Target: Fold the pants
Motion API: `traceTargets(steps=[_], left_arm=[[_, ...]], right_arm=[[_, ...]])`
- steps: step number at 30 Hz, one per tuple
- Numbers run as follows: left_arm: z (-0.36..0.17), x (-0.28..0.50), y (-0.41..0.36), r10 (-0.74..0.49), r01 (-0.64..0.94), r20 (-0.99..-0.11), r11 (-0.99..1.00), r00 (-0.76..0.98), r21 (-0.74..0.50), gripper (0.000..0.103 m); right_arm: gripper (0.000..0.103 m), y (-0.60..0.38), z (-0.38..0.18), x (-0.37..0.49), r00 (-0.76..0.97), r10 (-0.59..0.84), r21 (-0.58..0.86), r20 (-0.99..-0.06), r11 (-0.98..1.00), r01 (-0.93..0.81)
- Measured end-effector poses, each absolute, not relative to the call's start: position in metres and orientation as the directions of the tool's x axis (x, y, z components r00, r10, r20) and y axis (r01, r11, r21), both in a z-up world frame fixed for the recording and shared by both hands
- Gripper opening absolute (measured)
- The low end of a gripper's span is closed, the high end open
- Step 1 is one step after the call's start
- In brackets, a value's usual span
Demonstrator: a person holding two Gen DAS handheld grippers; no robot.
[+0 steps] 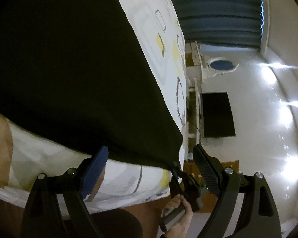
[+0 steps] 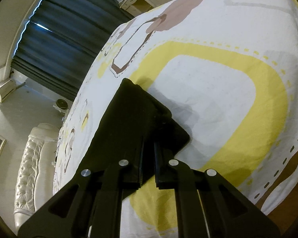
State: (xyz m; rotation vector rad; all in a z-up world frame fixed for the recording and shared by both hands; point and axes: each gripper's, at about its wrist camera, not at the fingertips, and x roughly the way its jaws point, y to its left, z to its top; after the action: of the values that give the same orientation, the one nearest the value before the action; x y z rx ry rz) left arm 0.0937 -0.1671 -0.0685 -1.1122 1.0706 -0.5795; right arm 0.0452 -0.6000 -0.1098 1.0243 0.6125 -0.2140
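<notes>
right gripper point(image 2: 149, 154): fingers pinched on black fabric pants point(image 2: 133, 119), keep corner taut.
left gripper point(image 1: 151, 170): fingers wide, empty, beside pants edge at lower centre; grab it.

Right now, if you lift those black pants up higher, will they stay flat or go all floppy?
Probably floppy: the black pants already hang in a soft sheet from the corner pinched by the right gripper. They likely feel light, since one corner grip carries that edge. They may slide a little on the smooth bedsheet.
</notes>
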Motion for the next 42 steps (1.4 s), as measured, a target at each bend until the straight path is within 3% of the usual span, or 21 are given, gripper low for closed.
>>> traceTargets(steps=[7, 13, 14, 15, 16, 17, 18, 33, 42], left_arm=[[-0.066, 0.099, -0.154, -0.750, -0.230, -0.462, 0.401, 0.474, -0.887, 0.086], [-0.075, 0.105, -0.156, -0.745, -0.265, -0.464, 0.381, 0.479, -0.886, 0.085], [-0.074, 0.106, -0.157, -0.748, -0.254, -0.470, 0.395, 0.469, -0.883, 0.071], [-0.075, 0.106, -0.160, -0.753, -0.247, -0.479, 0.410, 0.451, -0.878, 0.049], [-0.078, 0.108, -0.161, -0.758, -0.249, -0.495, 0.428, 0.425, -0.869, 0.038], [-0.084, 0.109, -0.162, -0.764, -0.262, -0.510, 0.438, 0.395, -0.860, 0.014], [-0.089, 0.109, -0.161, -0.769, -0.274, -0.514, 0.437, 0.381, -0.857, 0.008], [-0.077, 0.096, -0.158, -0.790, -0.202, -0.468, 0.422, 0.396, -0.884, 0.007], [-0.092, 0.094, -0.162, -0.780, -0.208, -0.508, 0.464, 0.366, -0.861, 0.011]], right_arm=[[0.008, -0.600, -0.111, 0.044, 0.815, 0.110, 0.733, -0.569, 0.517, 0.442], [0.008, -0.598, -0.110, 0.044, 0.817, 0.106, 0.730, -0.568, 0.523, 0.440], [0.007, -0.597, -0.110, 0.044, 0.817, 0.104, 0.728, -0.568, 0.526, 0.439], [0.007, -0.597, -0.109, 0.043, 0.820, 0.101, 0.731, -0.563, 0.525, 0.437], [0.007, -0.597, -0.108, 0.042, 0.825, 0.100, 0.735, -0.557, 0.522, 0.433], [0.007, -0.596, -0.107, 0.041, 0.827, 0.099, 0.736, -0.553, 0.522, 0.430], [0.007, -0.596, -0.106, 0.040, 0.831, 0.097, 0.739, -0.548, 0.522, 0.426], [0.006, -0.602, -0.103, 0.022, 0.854, 0.078, 0.762, -0.514, 0.498, 0.413], [0.008, -0.611, -0.123, 0.018, 0.864, 0.084, 0.800, -0.497, 0.430, 0.419]])
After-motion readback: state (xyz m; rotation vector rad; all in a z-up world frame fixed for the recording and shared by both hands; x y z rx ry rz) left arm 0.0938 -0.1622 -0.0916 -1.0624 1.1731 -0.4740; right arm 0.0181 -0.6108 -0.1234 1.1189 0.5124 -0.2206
